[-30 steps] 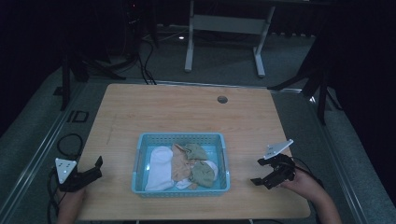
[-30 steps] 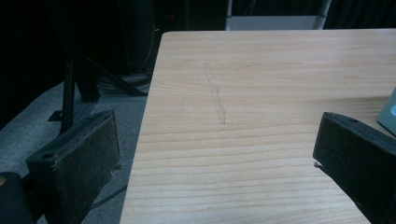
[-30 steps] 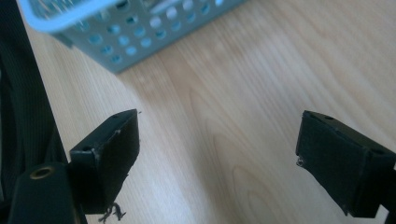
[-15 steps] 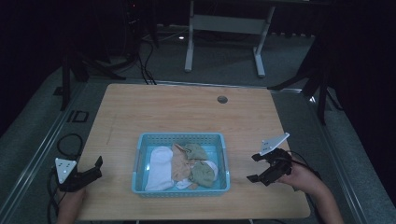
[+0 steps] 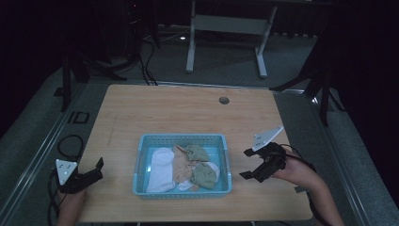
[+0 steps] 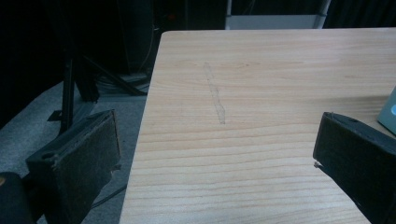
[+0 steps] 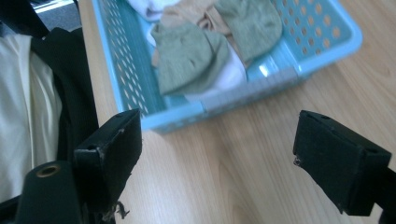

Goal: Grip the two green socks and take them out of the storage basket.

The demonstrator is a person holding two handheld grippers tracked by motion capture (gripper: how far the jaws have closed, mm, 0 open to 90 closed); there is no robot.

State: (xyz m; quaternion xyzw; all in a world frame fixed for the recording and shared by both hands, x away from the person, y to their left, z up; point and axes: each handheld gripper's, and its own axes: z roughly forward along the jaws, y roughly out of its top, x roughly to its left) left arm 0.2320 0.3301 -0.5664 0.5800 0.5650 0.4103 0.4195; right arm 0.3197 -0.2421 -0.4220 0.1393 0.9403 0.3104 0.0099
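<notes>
Both tools are released and empty; the right gripper (image 5: pixel 248 165), jaws wide, points at the blue basket (image 5: pixel 225 165) of socks (image 7: pixel 189 51), so it seems a reach into it is next, while the left gripper (image 5: pixel 96 169) waits near the table's left edge.

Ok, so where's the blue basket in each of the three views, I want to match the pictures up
High view: the blue basket sits at the table's near middle, between the two grippers, socks inside.
Left gripper view: a pale blue sliver of it at the right edge, above the right jaw.
Right gripper view: it spans the top, beyond the open jaws, tilted.
Shared landmark: the wooden table, on which the basket stands.
</notes>
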